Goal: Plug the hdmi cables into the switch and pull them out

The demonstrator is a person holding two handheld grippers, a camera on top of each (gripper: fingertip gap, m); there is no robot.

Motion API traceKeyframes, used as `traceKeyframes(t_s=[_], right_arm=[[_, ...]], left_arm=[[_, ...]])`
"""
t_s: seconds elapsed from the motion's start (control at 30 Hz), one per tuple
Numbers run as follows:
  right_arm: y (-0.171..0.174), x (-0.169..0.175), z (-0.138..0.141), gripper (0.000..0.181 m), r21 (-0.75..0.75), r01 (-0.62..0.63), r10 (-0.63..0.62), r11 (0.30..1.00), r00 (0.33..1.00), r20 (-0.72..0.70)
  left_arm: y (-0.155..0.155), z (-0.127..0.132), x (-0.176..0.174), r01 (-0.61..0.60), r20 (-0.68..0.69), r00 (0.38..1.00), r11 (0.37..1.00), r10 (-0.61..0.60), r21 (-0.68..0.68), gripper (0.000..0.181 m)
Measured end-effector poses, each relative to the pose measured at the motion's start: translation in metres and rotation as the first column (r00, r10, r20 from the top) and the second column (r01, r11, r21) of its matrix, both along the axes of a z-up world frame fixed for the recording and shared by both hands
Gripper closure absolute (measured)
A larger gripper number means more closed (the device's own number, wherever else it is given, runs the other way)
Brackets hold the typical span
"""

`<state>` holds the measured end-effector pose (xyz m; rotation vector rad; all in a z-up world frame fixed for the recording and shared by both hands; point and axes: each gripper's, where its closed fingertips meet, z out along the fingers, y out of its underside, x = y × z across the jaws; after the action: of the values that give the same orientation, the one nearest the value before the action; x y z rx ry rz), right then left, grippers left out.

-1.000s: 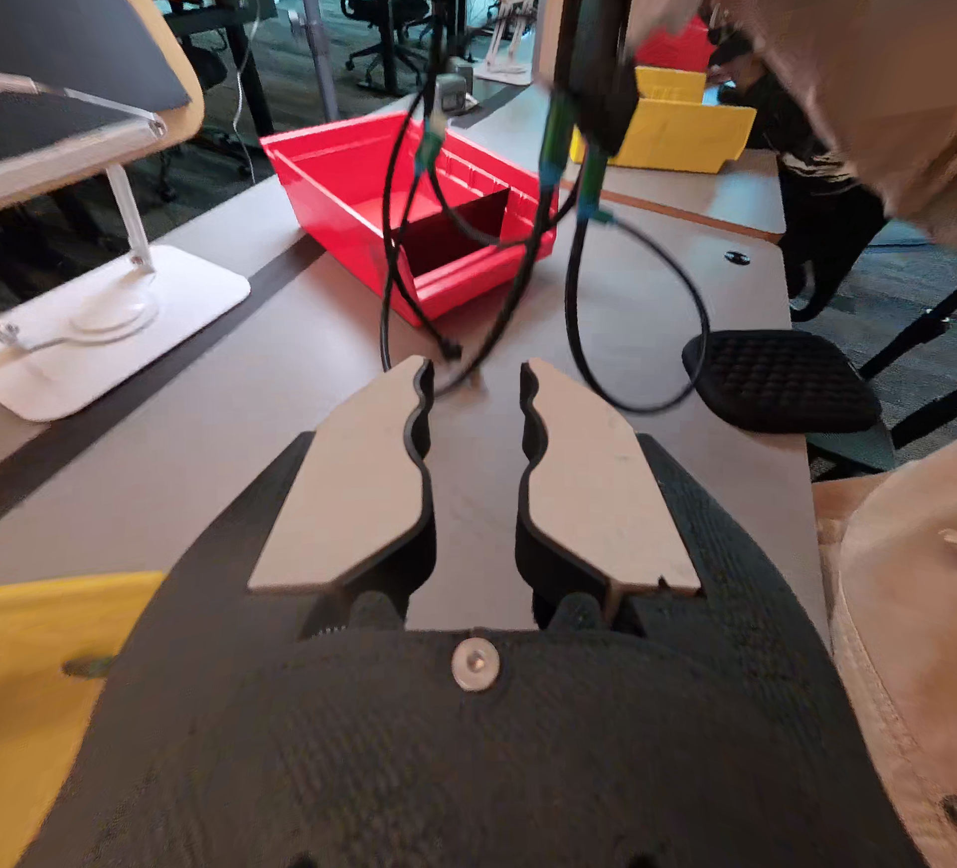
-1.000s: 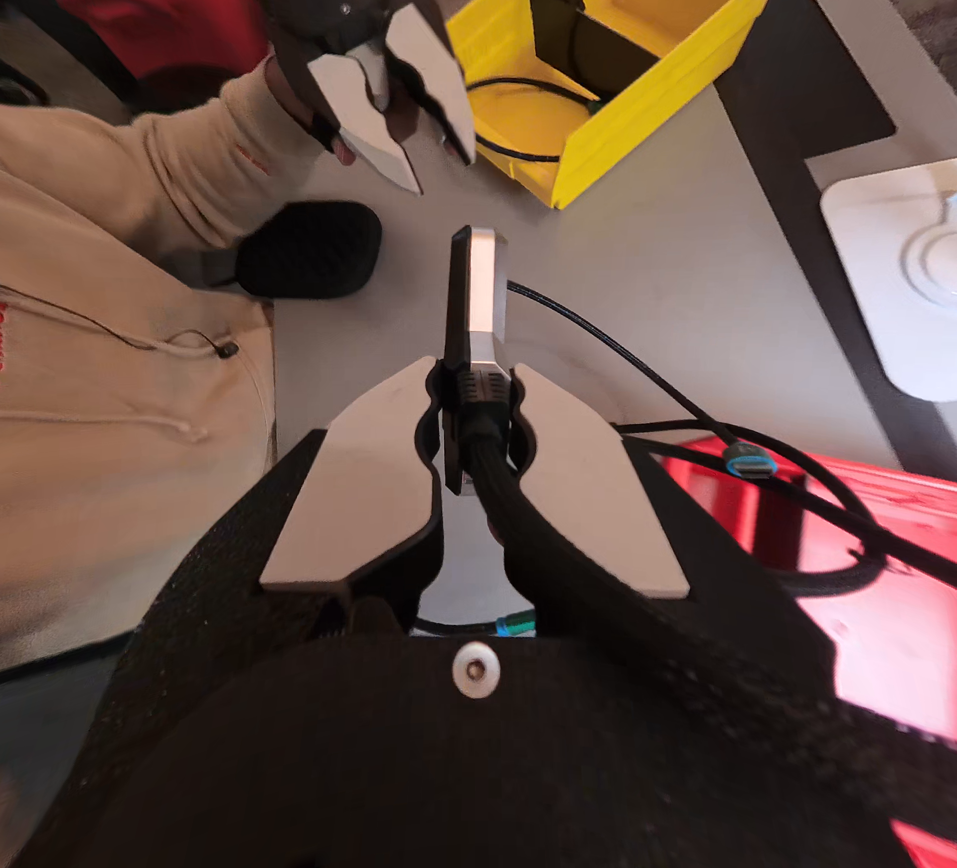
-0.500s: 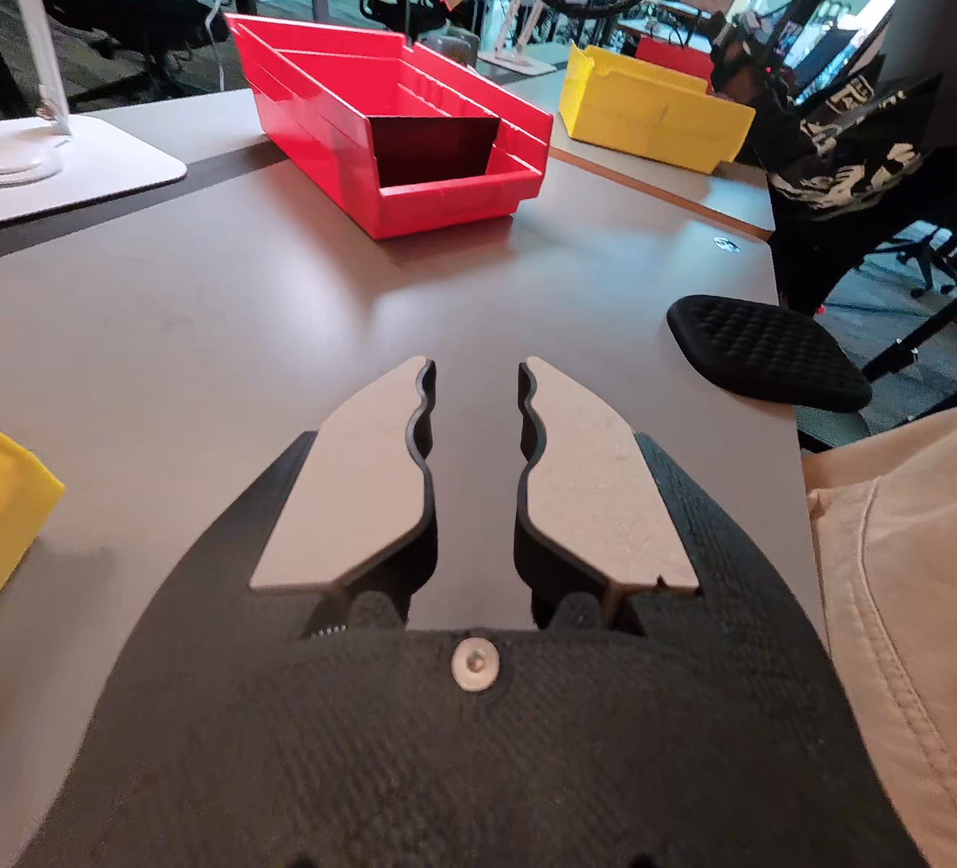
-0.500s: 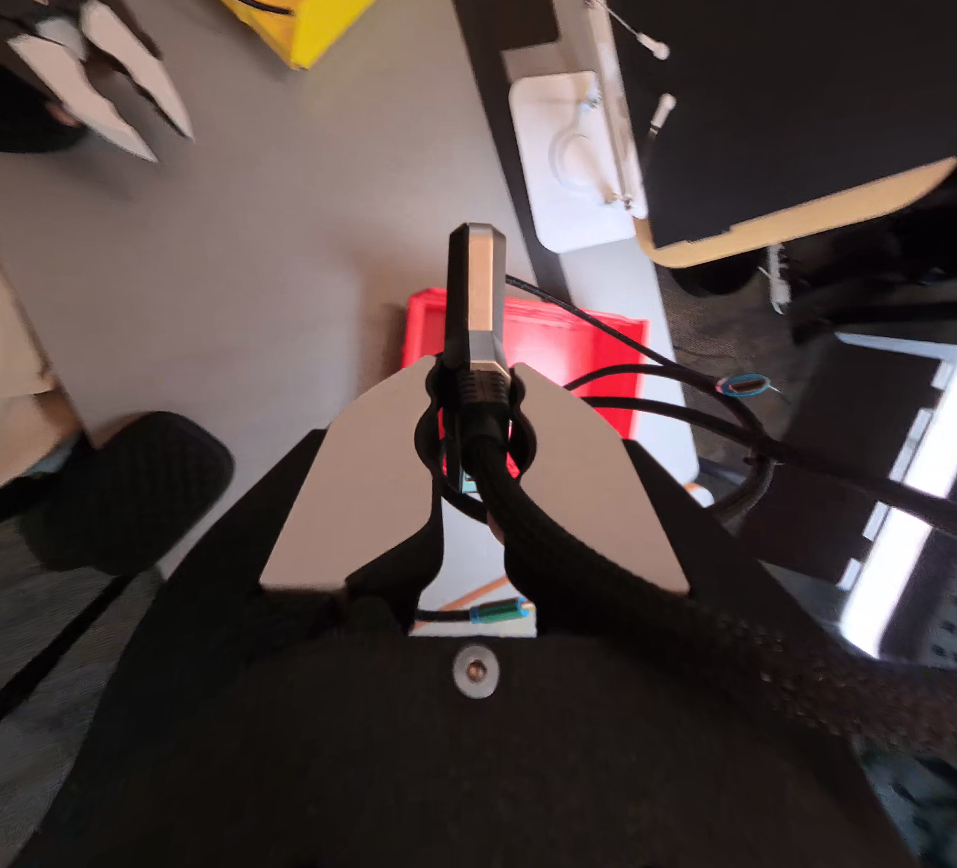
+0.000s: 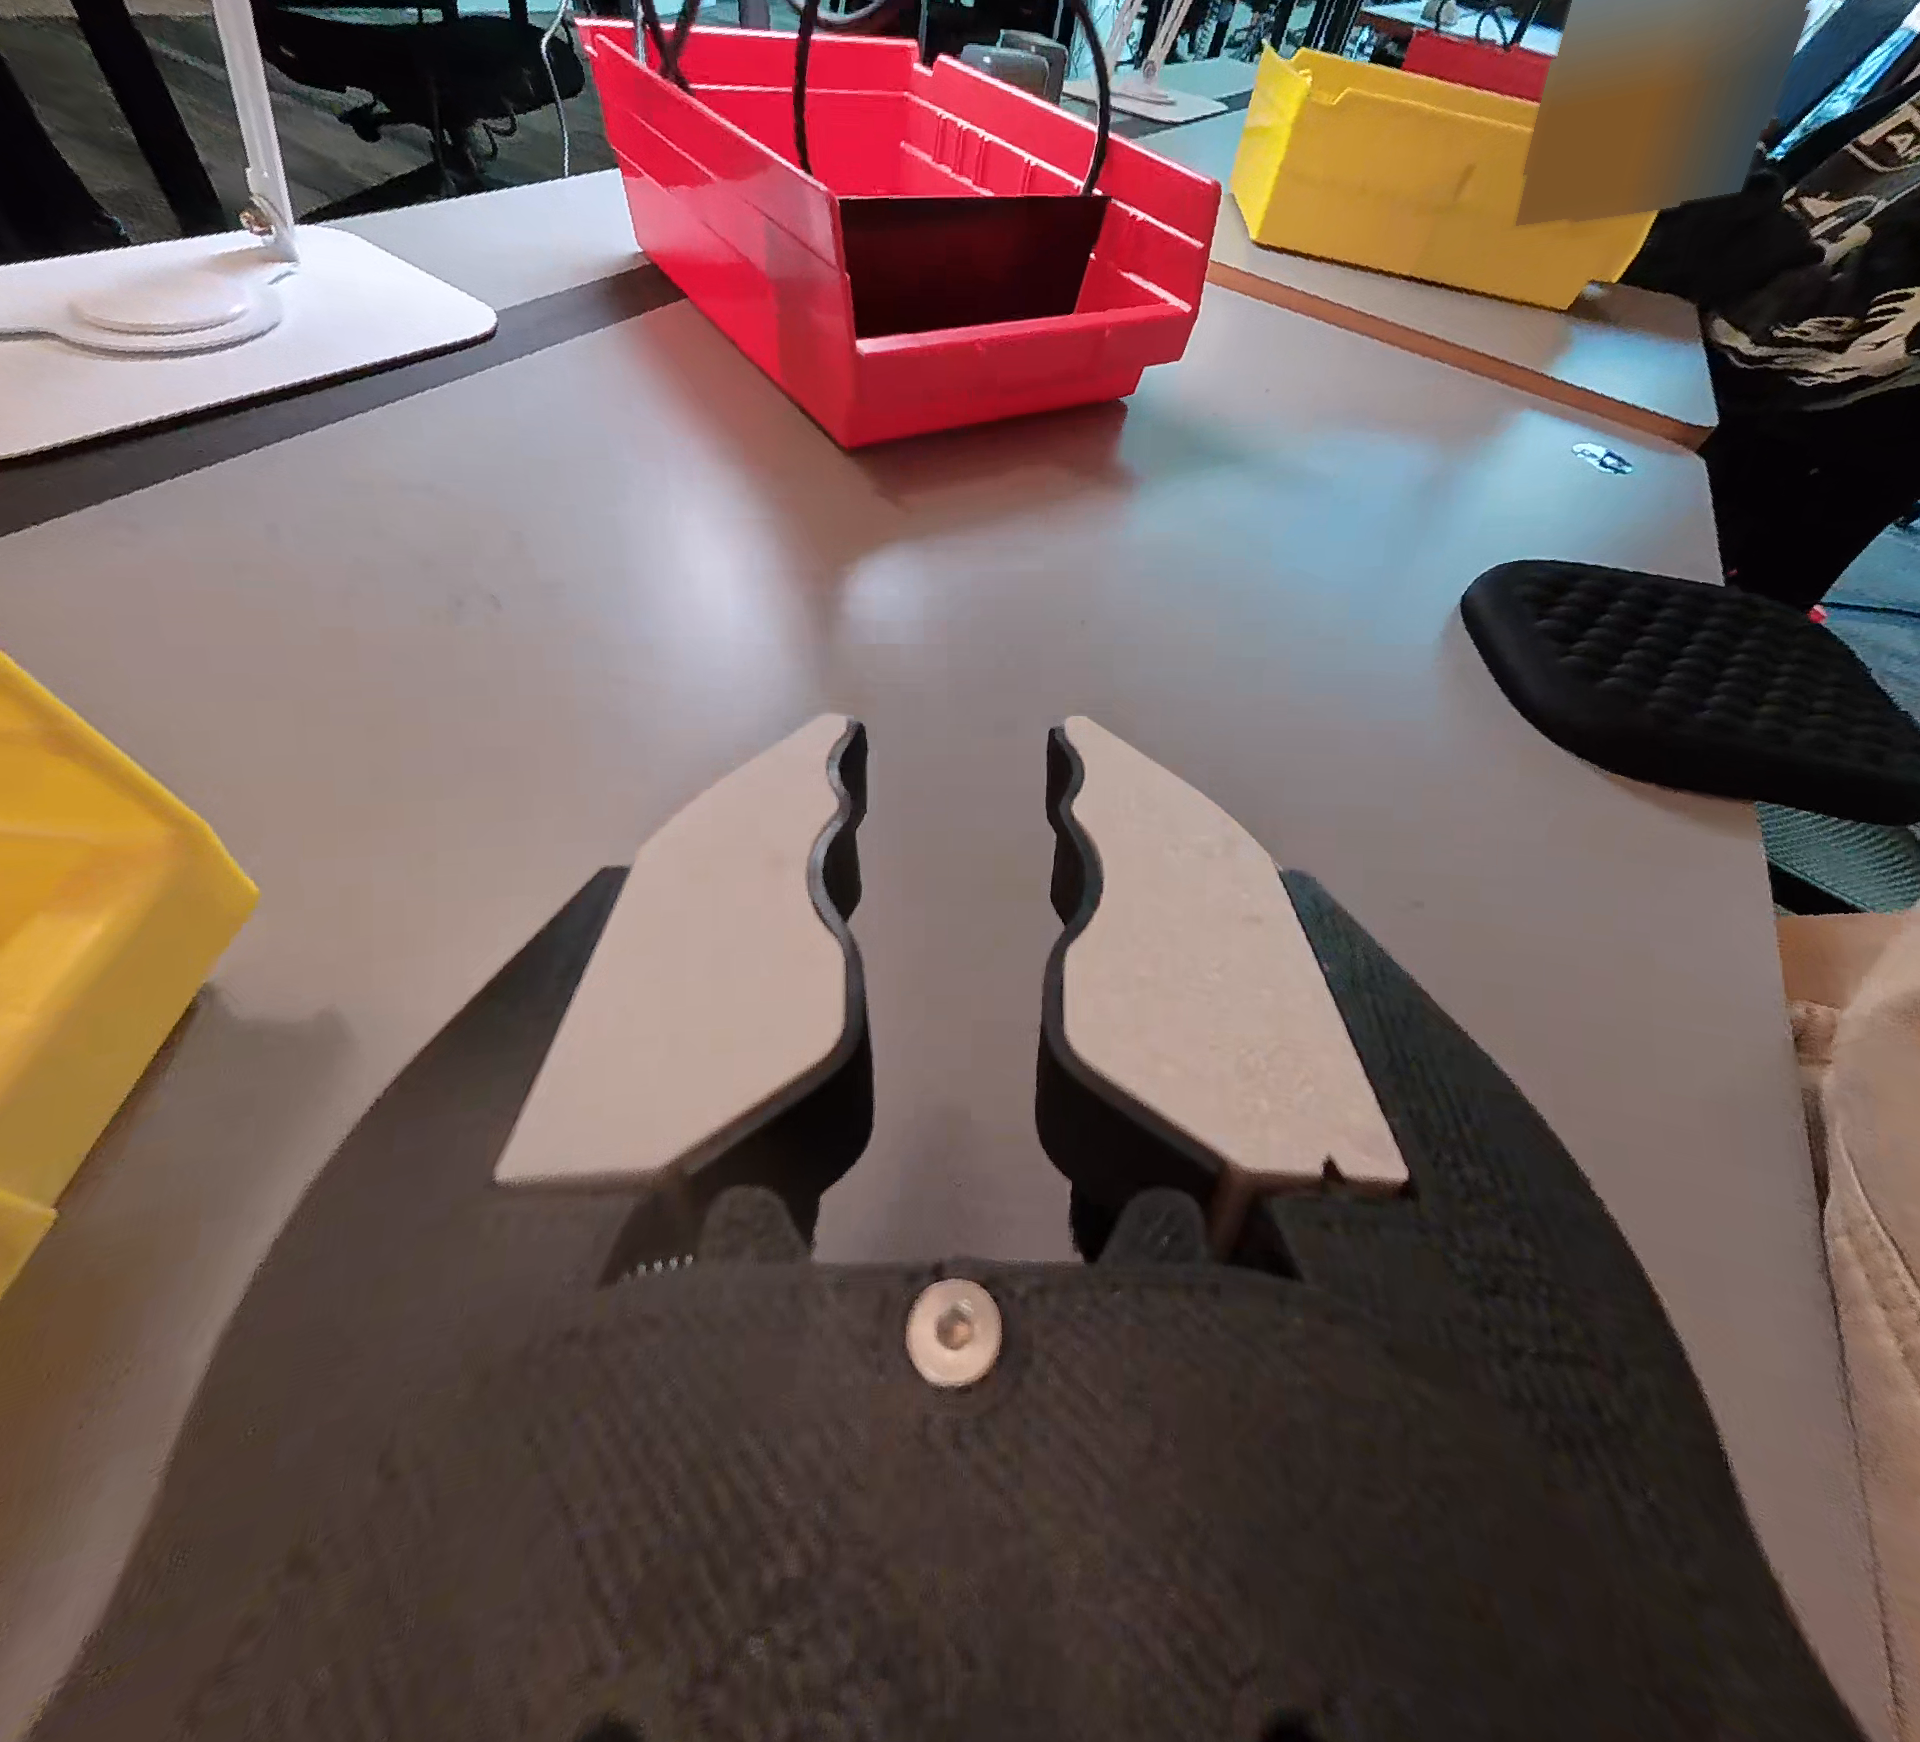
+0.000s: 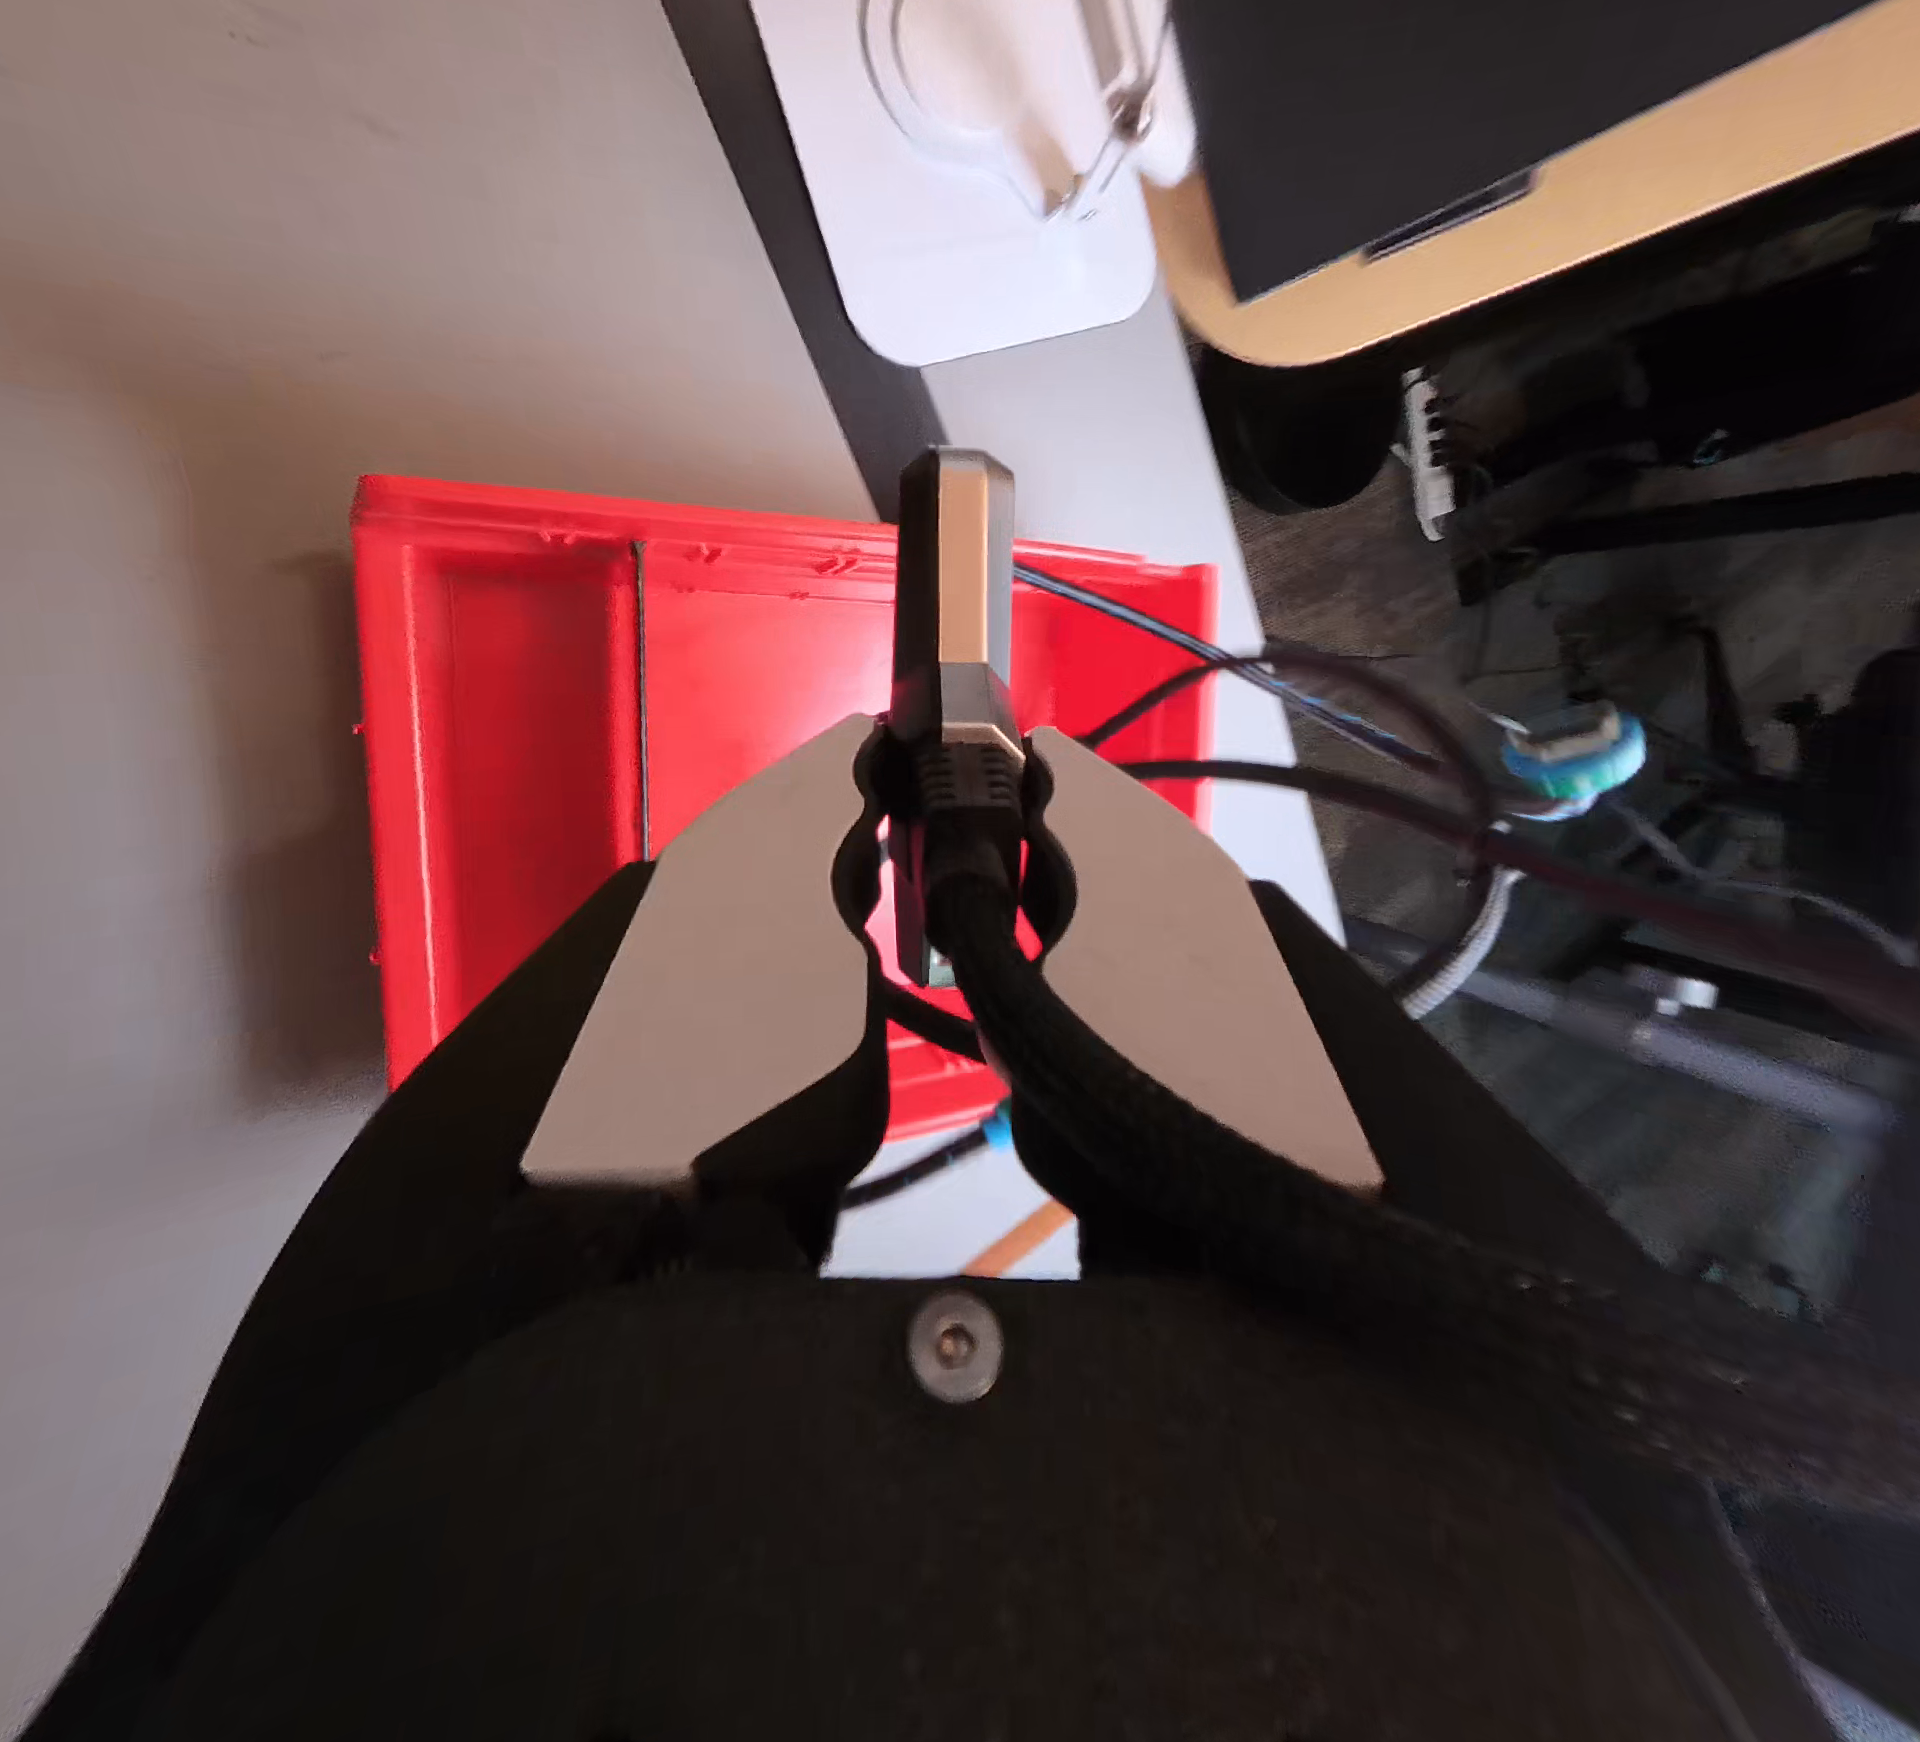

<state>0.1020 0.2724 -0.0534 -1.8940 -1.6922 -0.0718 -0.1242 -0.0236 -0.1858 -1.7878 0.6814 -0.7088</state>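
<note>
Several cables (image 5: pixel 805 45) hang into the red bin (image 5: pixel 904 238); no writing reads. Right gripper (image 6: pixel 954 742) clamps the switch (image 6: pixel 961 580) above that bin. Left gripper (image 5: pixel 951 736) gapes empty over the table (image 5: pixel 520 612).

Left claw (image 5: pixel 954 736): hovering low over the grey tabletop (image 5: pixel 623 612), nothing lying between its fingers.
Red plastic bin (image 5: pixel 904 238): sitting on the tabletop ahead of the left claw.
Thin black cables (image 5: pixel 805 71): hanging from above down into the red plastic bin.
Yellow plastic bin (image 5: pixel 94 944): sitting at the tabletop's left edge, beside the left claw.
White flat stand base (image 5: pixel 208 342): lying left of the red plastic bin.
Black padded armrest (image 5: pixel 1704 684): sitting off the tabletop's right edge.
Right claw (image 6: pixel 954 742): hanging above the red plastic bin, closed around the slim grey metal switch (image 6: pixel 971 591), which is sticking out ahead of its fingertips.
Thick braided black cable (image 6: pixel 1049 1017): running back from the switch between the fingers.
</note>
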Motion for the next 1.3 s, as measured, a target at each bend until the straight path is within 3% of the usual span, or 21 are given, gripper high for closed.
traceKeyframes(t_s=[0.07, 0.2, 0.4, 0.57, 0.67, 0.77, 0.97, 1.03, 1.17, 1.3], right_arm=[[0.002, 0.004, -0.030, 0.158, -0.069, 0.018, -0.018, 0.997, 1.000, -0.002], [-0.005, 0.011, -0.063, 0.158, -0.284, 0.057, -0.081, 0.957, 0.994, -0.075], [-0.014, 0.017, -0.081, 0.156, -0.548, 0.067, -0.198, 0.834, 0.963, -0.183], [0.016, 0.031, -0.093, 0.154, -0.628, 0.178, -0.429, 0.758, 0.861, -0.274], [0.031, 0.049, -0.105, 0.143, -0.616, 0.304, -0.554, 0.727, 0.790, -0.265], [0.038, 0.073, -0.110, 0.129, -0.508, 0.429, -0.596, 0.747, 0.771, -0.225], [0.019, 0.115, -0.089, 0.108, -0.425, 0.520, -0.654, 0.741, 0.701, -0.283], [0.009, 0.125, -0.075, 0.111, -0.352, 0.534, -0.638, 0.768, 0.682, -0.357], [-0.048, 0.104, -0.059, 0.117, -0.182, 0.444, -0.478, 0.878, 0.780, -0.405], [-0.112, 0.060, -0.091, 0.119, -0.109, 0.278, -0.297, 0.954, 0.922, -0.249]], left_arm=[[0.001, -0.003, 0.000, -0.001, -0.011, 1.000, 1.000, 0.001, -0.005, 0.148], [0.002, -0.007, -0.001, -0.001, -0.021, 1.000, 1.000, 0.000, -0.017, 0.148], [0.002, -0.008, -0.002, -0.001, -0.022, 1.000, 1.000, 0.000, -0.022, 0.147], [0.000, -0.005, -0.005, -0.010, -0.024, 1.000, 1.000, 0.010, -0.009, 0.147], [0.000, -0.004, -0.007, -0.017, -0.016, 1.000, 1.000, 0.017, -0.006, 0.147], [0.000, -0.004, -0.007, -0.021, -0.017, 1.000, 1.000, 0.021, -0.006, 0.147], [0.001, -0.005, -0.010, -0.043, -0.038, 0.998, 0.999, 0.042, -0.008, 0.146], [0.002, -0.004, -0.012, -0.057, -0.040, 0.998, 0.998, 0.057, -0.006, 0.146], [0.008, -0.004, -0.020, -0.095, -0.063, 0.994, 0.995, 0.095, -0.004, 0.145], [0.018, 0.001, -0.043, -0.143, -0.118, 0.983, 0.990, 0.143, 0.002, 0.144]])
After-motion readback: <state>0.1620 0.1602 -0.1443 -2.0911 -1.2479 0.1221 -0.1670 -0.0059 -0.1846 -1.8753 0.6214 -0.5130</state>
